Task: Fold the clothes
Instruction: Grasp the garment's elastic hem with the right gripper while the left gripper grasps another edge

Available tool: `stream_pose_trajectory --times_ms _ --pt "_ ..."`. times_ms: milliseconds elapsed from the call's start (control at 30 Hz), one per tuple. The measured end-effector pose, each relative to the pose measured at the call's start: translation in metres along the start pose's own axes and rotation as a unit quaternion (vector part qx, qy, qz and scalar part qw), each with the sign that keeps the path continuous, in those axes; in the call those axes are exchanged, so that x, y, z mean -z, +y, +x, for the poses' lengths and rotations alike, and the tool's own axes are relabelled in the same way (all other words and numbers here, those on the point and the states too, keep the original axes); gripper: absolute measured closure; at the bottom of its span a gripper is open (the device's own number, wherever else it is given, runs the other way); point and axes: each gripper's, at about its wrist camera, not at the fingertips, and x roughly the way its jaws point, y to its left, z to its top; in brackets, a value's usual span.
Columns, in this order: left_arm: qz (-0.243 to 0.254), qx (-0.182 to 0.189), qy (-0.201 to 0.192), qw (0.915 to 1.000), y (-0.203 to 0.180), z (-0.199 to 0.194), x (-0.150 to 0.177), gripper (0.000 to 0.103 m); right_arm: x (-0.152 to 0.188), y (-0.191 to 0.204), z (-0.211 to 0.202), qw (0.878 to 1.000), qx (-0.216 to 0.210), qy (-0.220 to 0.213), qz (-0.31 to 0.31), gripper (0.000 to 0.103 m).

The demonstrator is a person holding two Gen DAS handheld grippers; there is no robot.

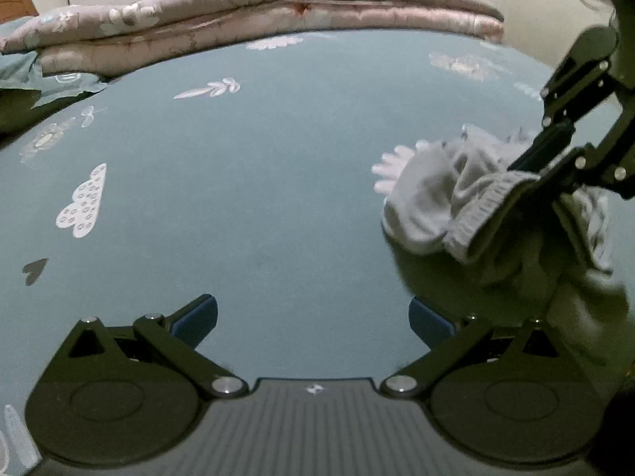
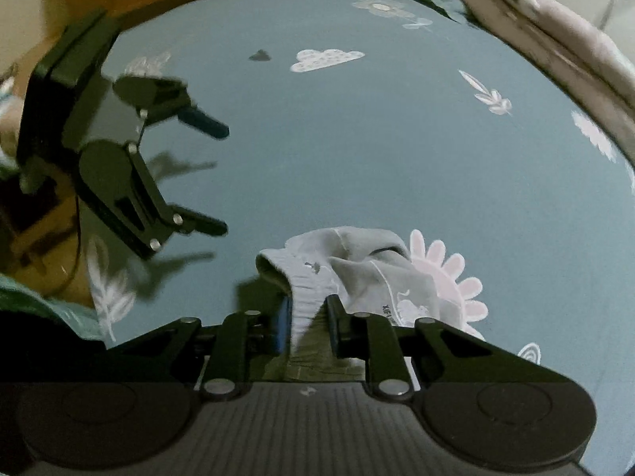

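We have the right gripper (image 2: 307,327) pinched down on the ribbed waistband of the garment (image 2: 357,269), a small light-grey piece, bunched up. The jaws stand narrow, with cloth between the blue pads; no earlier view, so that's all we say on them. The rest of the garment hangs and piles forward of the jaws, its far end touching the sheet (image 2: 357,139) over a pink flower print. From the left wrist view the same bundle (image 1: 448,202) sits at right, hanging under the right gripper (image 1: 551,166).

Our left gripper (image 1: 313,317) is wide open, nothing between the pads, only bare sheet (image 1: 278,198) ahead of it. In the right wrist view it (image 2: 222,178) hovers off to the left, apart from the cloth, fingers pointing across toward it.

Key relation: the garment lies to the right of the left jaws, and the held waistband edge runs roughly crosswise to the right jaws. The right hand is on it; the left is near but not touching. We judge the next move needs the left to reach right and take a second waistband corner so the piece can be spread flat. The long axis is unclear while it's crumpled. A folded quilt (image 1: 278,8) lies at the far edge, out of the way.
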Motion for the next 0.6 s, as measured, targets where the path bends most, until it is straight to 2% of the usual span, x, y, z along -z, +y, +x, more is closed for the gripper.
stream_pose_trajectory --times_ms 133,200,267,333,433,500,533,600 --pt "0.023 0.016 0.026 0.9993 -0.009 0.014 -0.009 0.003 -0.004 -0.008 -0.011 1.000 -0.002 -0.009 0.012 0.080" --pt "0.046 0.021 0.014 0.9986 -0.017 0.016 -0.011 0.004 -0.004 -0.012 -0.014 1.000 0.004 -0.011 0.014 0.080" --pt "0.089 0.023 -0.020 0.9956 -0.027 0.012 -0.010 0.004 -0.003 -0.014 -0.017 1.000 0.005 -0.010 0.015 0.080" --pt "0.149 0.017 -0.062 0.9868 -0.040 0.008 -0.006 0.004 -0.002 -0.016 -0.020 1.000 0.005 -0.011 0.014 0.080" --pt "0.241 0.007 -0.101 0.9653 -0.063 0.010 -0.001 0.009 -0.002 -0.016 -0.022 1.000 0.005 -0.013 0.017 0.080" --pt "0.278 0.006 -0.119 0.9531 -0.076 0.016 -0.002 0.033 0.000 -0.017 -0.024 1.000 0.006 -0.013 0.018 0.080" --pt "0.293 0.006 -0.123 0.9481 -0.081 0.020 -0.004 0.041 0.002 -0.019 -0.027 1.000 0.005 -0.014 0.017 0.080" --pt "0.320 0.008 -0.128 0.9388 -0.090 0.026 -0.008 0.070 0.003 -0.020 -0.029 1.000 0.005 -0.015 0.019 0.080"
